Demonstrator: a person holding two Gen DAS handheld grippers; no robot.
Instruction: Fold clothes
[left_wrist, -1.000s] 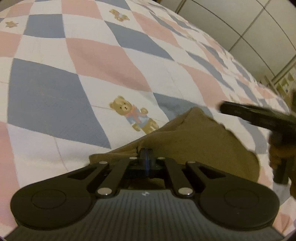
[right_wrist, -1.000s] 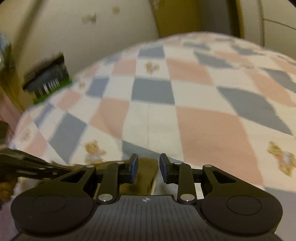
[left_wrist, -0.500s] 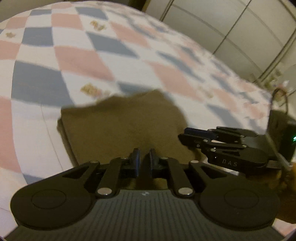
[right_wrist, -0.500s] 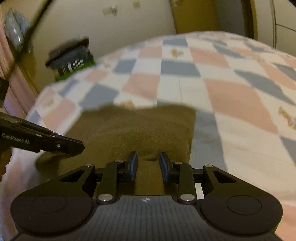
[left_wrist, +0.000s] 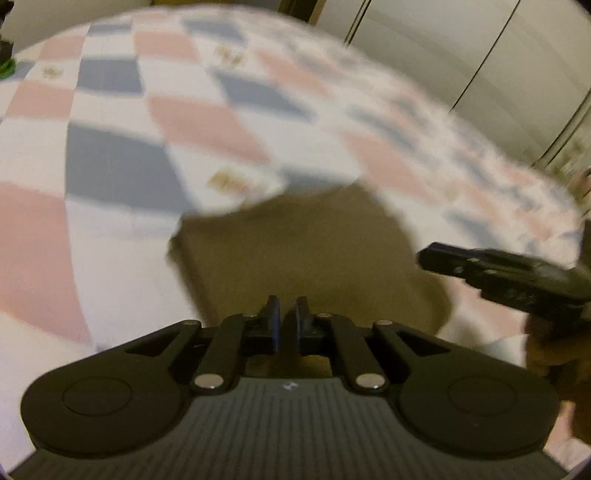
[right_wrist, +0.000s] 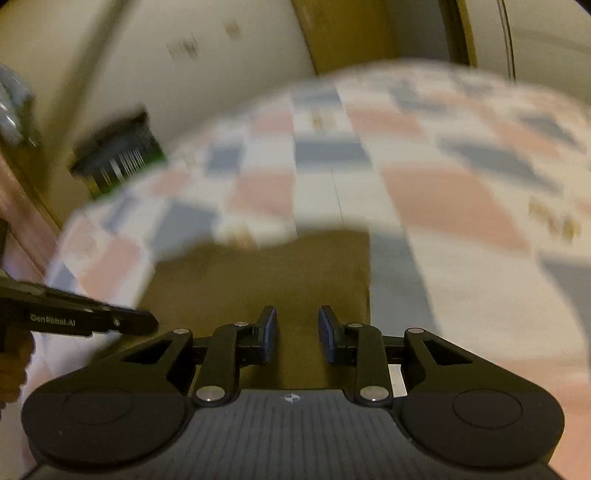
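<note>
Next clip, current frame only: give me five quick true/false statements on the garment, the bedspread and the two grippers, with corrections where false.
1. The garment is olive-brown. True.
2. It lies on a plain white sheet. False: it lies on a bedspread checked in pink, blue-grey and white.
3. The right gripper is open, with nothing between its fingers. True.
4. The left gripper is clamped on the garment. False: a narrow gap shows between its fingers and no cloth is pinched there.
5. The garment hangs in the air. False: it lies flat on the bedspread.
</note>
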